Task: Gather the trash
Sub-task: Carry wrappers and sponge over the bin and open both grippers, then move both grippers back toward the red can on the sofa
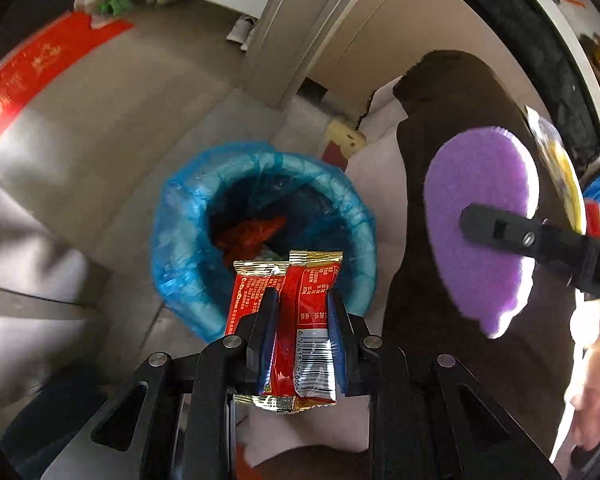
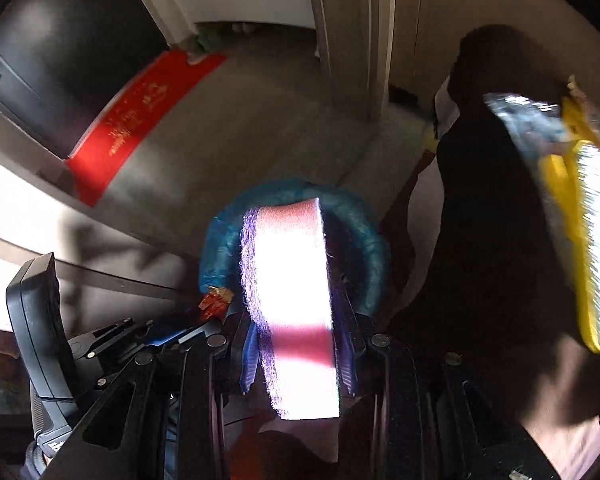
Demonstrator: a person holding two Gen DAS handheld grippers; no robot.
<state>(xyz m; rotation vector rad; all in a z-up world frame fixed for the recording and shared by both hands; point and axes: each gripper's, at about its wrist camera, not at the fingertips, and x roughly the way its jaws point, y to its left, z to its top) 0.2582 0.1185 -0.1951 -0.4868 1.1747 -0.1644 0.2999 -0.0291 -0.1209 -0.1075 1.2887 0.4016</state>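
red and gold foil sits nearest to us: a snack wrapper (image 1: 296, 320) pinched between the blue pads of our left gripper (image 1: 298, 320), its barcode end toward the camera and its crimped top edge reaching over the near rim of the bin. the jaws are pressed onto it from both sides.

in the right wrist view, our right gripper (image 2: 296, 344) is clamped on a purple sponge (image 2: 296, 312), gripped edge-on, its flat face washed out by sunlight. the same sponge shows as a purple oval (image 1: 480, 220) in the left view, held by one black finger (image 1: 500, 230) of that gripper, to the right of the wrapper.

just beyond both grippers stands a round trash bin (image 1: 180, 248) lined with a blue plastic bag, its mouth open upward. crumpled red trash (image 1: 252, 234) lies down inside it. the sponge hangs over the bin's rim (image 2: 364, 216) in the right view.

farther off, a grey floor (image 1: 140, 88) carries a long red mat (image 1: 28, 76) with gold print, near a pale door frame (image 1: 300, 28). a yellow and silver packet (image 2: 580, 216) blurs at the right edge.
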